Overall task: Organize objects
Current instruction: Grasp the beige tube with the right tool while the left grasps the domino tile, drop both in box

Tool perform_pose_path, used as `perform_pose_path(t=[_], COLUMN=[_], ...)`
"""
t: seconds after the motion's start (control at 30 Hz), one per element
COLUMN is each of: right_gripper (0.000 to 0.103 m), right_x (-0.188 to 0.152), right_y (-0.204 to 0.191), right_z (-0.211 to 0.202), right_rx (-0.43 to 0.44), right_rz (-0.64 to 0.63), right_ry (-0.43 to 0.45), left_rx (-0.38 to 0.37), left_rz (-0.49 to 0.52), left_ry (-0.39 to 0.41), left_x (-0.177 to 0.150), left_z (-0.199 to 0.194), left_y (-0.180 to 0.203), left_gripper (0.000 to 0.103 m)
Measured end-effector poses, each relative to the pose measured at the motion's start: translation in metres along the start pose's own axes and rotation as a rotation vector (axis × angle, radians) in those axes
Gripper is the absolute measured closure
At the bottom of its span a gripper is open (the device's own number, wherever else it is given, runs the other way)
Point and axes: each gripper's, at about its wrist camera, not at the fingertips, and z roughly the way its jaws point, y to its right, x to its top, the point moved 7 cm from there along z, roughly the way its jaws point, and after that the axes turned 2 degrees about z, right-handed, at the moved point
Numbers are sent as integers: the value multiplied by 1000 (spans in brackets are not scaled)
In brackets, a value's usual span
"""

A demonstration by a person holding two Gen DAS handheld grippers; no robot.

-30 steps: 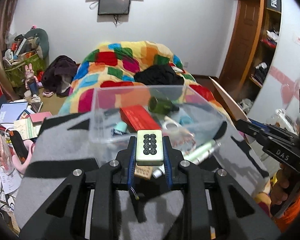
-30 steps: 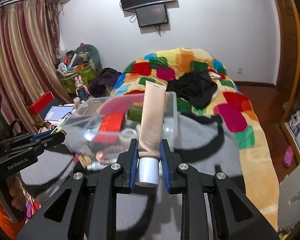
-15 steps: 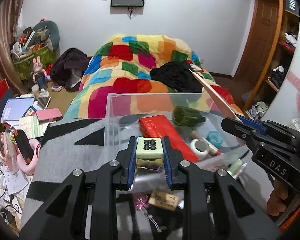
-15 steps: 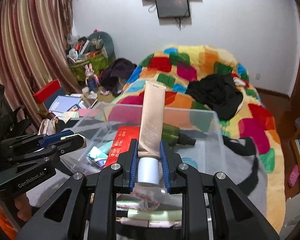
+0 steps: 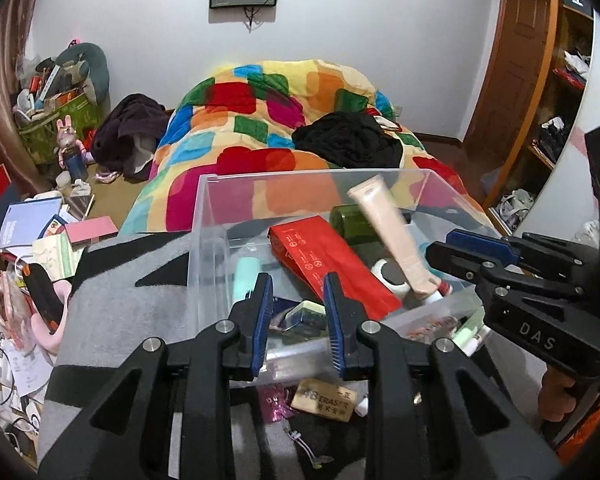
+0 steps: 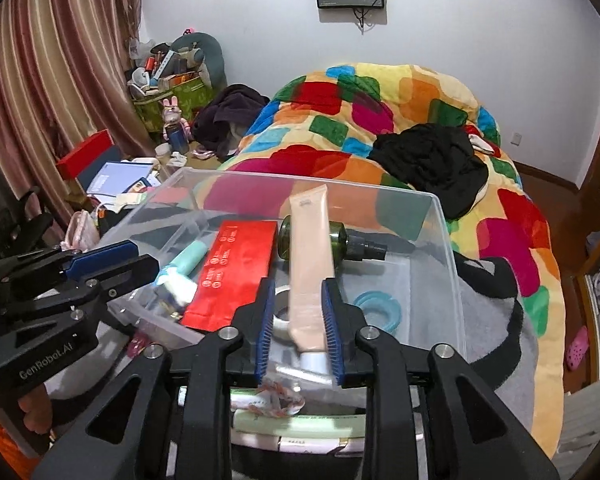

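Both claws hang over a clear plastic bin (image 5: 204, 216) that sits on a grey and black blanket (image 5: 128, 280).

The left claw (image 5: 296, 312) is open with nothing between its blue pads. Below the gap, on the bin floor, lies a small pale tile (image 5: 306, 314), tipped on its side; its face is hard to read from here.

The right claw (image 6: 296, 324) is opening. A beige tube (image 6: 310, 264) stands between its pads, white cap down and tail leaning toward the far wall of the bin. The pads look to be just clear of the tube, though the blur around the cap makes that uncertain.

Inside the bin, a flat red pack (image 6: 232, 272) lies near the middle. A dark green bottle (image 6: 340, 240) with a black cap lies behind the tube. A mint tube (image 6: 186, 260) rests along the left wall, a roll of tape (image 5: 390, 276) sits by the beige tube's cap, and a blue ring (image 6: 378, 308) lies on the right.

In front of the bin, on the blanket, are a tan eraser (image 5: 324, 400) and some pale green tubes (image 6: 296, 424).
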Motion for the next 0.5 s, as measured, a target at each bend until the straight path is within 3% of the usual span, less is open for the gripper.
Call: perform_pose_path(t=[0.27,0.5], right_gripper=[58,51], right_x=[0,-13], right_y=[-2,1], right_z=[-32,-57], right_rx=[2,-7], right_rz=[-20,-52], right_ry=[62,93], left_rx=[-20,-18], left_rz=[0,7], left_ry=[33,27], left_x=[-2,-22], left_z=[-26,-42], left_y=[-1,-6], left_gripper=[65,64])
